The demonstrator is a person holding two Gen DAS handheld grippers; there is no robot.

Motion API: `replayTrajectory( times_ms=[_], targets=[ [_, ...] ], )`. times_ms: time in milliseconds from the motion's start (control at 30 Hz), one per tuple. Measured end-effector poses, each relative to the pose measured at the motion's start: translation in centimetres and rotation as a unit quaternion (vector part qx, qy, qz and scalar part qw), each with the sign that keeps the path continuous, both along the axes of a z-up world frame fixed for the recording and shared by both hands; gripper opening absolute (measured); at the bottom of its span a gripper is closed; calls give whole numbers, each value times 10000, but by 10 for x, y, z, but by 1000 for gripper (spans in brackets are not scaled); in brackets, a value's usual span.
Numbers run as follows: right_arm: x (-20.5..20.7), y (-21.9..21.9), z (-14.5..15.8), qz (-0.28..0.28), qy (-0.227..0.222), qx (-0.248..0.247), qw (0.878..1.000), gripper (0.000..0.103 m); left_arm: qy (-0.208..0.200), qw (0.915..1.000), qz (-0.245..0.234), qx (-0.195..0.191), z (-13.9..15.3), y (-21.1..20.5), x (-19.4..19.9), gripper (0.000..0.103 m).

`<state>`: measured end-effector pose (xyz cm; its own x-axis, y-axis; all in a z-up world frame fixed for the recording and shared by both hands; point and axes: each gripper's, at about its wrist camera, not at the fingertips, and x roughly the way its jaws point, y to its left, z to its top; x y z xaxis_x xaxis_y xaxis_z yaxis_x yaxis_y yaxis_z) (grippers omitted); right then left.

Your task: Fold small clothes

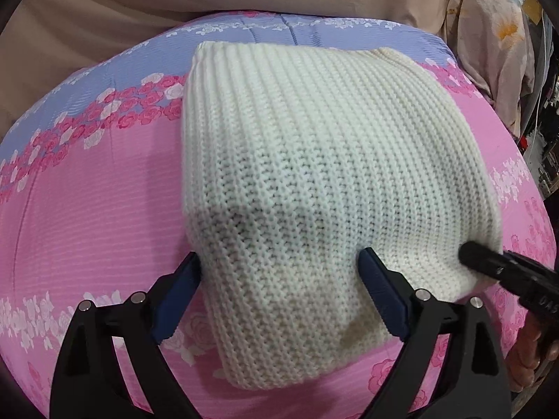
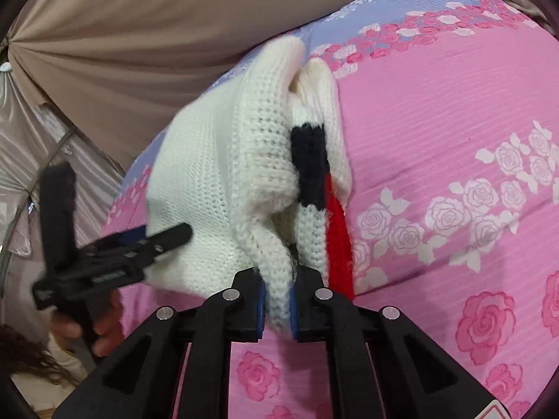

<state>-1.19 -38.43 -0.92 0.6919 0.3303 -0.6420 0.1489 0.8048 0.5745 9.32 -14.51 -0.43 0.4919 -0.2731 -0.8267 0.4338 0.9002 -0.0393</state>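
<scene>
Cream knit sweater point(image 1: 307, 181) fills the centre of the left wrist frame, lying folded on a pink and lavender rose-print quilt point(image 1: 87, 216). Ribbed knit runs from the upper centre down to the bottom centre. Left tool point(image 1: 279, 272) at the bottom of the frame, blue pads spread wide on either side of the near sweater edge, released; fabric sits between the pads, and whether they touch it cannot be told. Right tool point(image 1: 496, 269) enters from the lower right of that frame, its black tip at the sweater's right edge.

Right wrist frame: sweater point(image 2: 216, 181) seen edge-on at centre, layers stacked, with a navy band point(image 2: 309, 171) and a red stripe point(image 2: 337, 241) showing between the cream folds. Right tool point(image 2: 277, 300) at bottom centre, pads clenched on a cream fold at the near edge. Left tool point(image 2: 164, 239) at the left of the frame, its tips against the sweater's side, with the person's hand point(image 2: 80, 328) holding its grip at lower left. Beige draped fabric point(image 2: 122, 35) across the upper left behind the quilt.
</scene>
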Motion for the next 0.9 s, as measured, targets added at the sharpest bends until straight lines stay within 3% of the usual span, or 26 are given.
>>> replayTrajectory(
  times_ms=[267, 433, 533, 633, 733, 800, 833, 900],
  targets=[
    [26, -12, 68, -57, -760, -816, 9937, 48, 4, 10000, 36, 4, -3, -2, -1, 89],
    [83, -38, 64, -134, -519, -347, 9980, 51, 28, 10000, 40, -3, -5, -1, -1, 89],
    [120, -27, 56, 158, -210, -605, 9978, 51, 20, 10000, 43, 9, -6, -1, -1, 89],
    [143, -17, 61, 334, -209, -815, 9959, 14, 51, 10000, 45, -9, -3, -2, -2, 89],
    [136, -14, 95, 414, -950, -793, 9915, 12, 48, 10000, 16, -54, 1, -1, -3, 88],
    [137, -17, 94, 351, -1012, -844, 9907, 12, 62, 10000, 11, -76, 0, -2, -4, 88],
    [142, -21, 83, 241, -793, -983, 9917, 12, 71, 10000, 7, -66, -1, -3, -4, 88],
    [163, -24, 42, 14, 62, -1519, 9884, 12, 135, 9999, -7, -66, -5, -4, -2, 89]
  ],
)
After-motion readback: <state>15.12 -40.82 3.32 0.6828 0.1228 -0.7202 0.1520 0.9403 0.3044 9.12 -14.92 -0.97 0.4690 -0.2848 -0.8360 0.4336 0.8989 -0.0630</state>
